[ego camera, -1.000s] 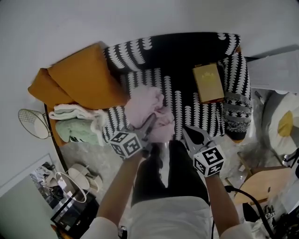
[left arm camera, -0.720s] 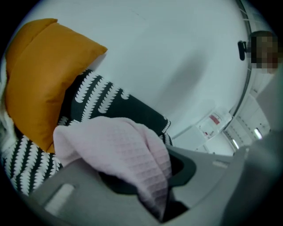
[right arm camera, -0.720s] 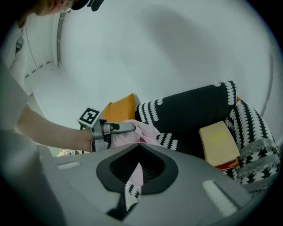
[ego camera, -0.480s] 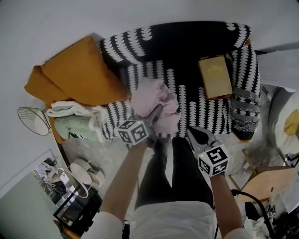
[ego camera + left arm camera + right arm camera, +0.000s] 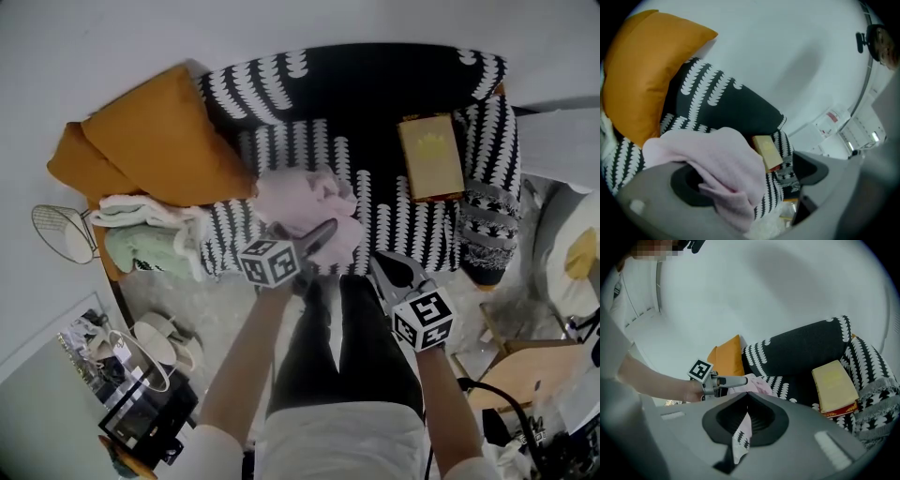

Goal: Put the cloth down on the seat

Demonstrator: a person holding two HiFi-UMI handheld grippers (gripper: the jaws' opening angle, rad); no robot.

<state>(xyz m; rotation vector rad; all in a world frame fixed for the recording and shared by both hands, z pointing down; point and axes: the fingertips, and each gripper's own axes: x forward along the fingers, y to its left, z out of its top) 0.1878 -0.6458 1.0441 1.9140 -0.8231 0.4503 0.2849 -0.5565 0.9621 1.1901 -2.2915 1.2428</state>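
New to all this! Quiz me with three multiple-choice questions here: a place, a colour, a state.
1. Where is the yellow box? A under the cloth B in a drawer C on the seat
2. What colour is the cloth? A pink B blue C red
3. How is the left gripper? A shut on the box B open C shut on the cloth
Answers: C, it lies on the seat, apart from the cloth; A, plainly pink; B, its jaws have just been opening and stand apart, with the cloth between them.
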